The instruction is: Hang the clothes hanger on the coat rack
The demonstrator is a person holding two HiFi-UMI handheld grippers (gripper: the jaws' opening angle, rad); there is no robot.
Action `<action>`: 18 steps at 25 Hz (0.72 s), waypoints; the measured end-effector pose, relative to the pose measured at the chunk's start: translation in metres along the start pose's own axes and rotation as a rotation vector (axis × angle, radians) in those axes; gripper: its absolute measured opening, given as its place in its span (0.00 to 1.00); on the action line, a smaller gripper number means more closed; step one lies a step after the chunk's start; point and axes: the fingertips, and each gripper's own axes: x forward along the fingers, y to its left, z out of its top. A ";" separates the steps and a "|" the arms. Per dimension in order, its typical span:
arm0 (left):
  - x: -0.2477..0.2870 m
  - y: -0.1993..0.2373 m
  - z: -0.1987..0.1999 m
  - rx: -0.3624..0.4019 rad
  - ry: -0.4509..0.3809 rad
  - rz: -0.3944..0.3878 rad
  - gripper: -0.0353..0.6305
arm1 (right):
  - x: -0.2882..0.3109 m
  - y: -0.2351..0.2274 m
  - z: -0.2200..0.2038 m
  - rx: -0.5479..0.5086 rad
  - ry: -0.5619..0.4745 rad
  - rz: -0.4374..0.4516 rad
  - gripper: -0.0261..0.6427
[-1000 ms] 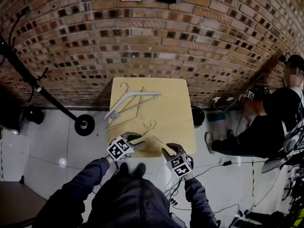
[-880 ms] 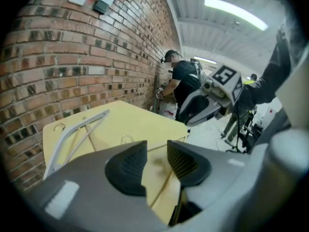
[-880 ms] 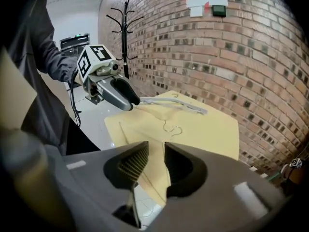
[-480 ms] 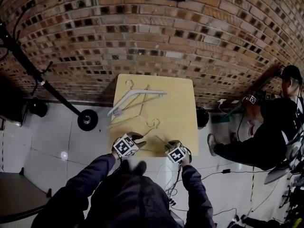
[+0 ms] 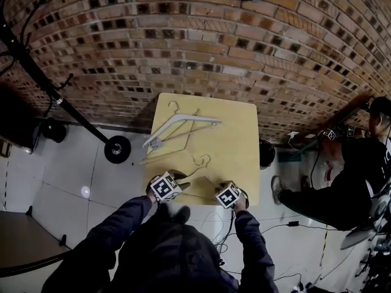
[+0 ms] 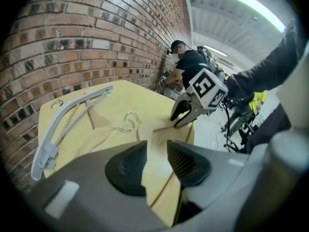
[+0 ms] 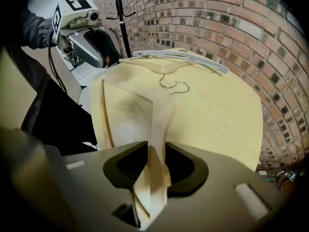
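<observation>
A wooden hanger [image 5: 190, 174] with a metal hook [image 5: 203, 160] lies flat near the front edge of the pale table [image 5: 238, 139]. My left gripper [image 5: 177, 179] is open, with the hanger's left arm [image 6: 157, 139] between its pads. At the hanger's right arm [image 7: 161, 115], my right gripper [image 5: 217, 186] has just been opening a little and straddles the wood loosely. Each gripper shows in the other's view: the right gripper [image 6: 186, 114] and the left gripper [image 7: 96, 47]. The black coat rack [image 5: 36, 81] stands left of the table.
A white plastic hanger [image 5: 183, 124] and thin wooden hangers lie further back on the table. The coat rack's round base [image 5: 117, 148] sits on the floor by the table's left side. A brick wall runs behind. A person [image 5: 360, 163] sits at the right among cables.
Both grippers have come down from above the table's front edge onto the wooden hanger. The hanger itself has not moved on the table.
</observation>
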 end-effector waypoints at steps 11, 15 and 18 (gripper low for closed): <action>0.015 0.018 -0.032 -0.016 0.153 -0.035 0.26 | 0.008 0.000 -0.008 0.000 0.053 0.047 0.21; 0.010 0.027 -0.052 -0.070 0.168 -0.024 0.26 | 0.008 0.003 -0.008 -0.008 0.073 0.062 0.18; 0.007 0.029 -0.058 -0.058 0.195 -0.023 0.26 | 0.005 0.003 -0.006 0.009 0.025 0.040 0.17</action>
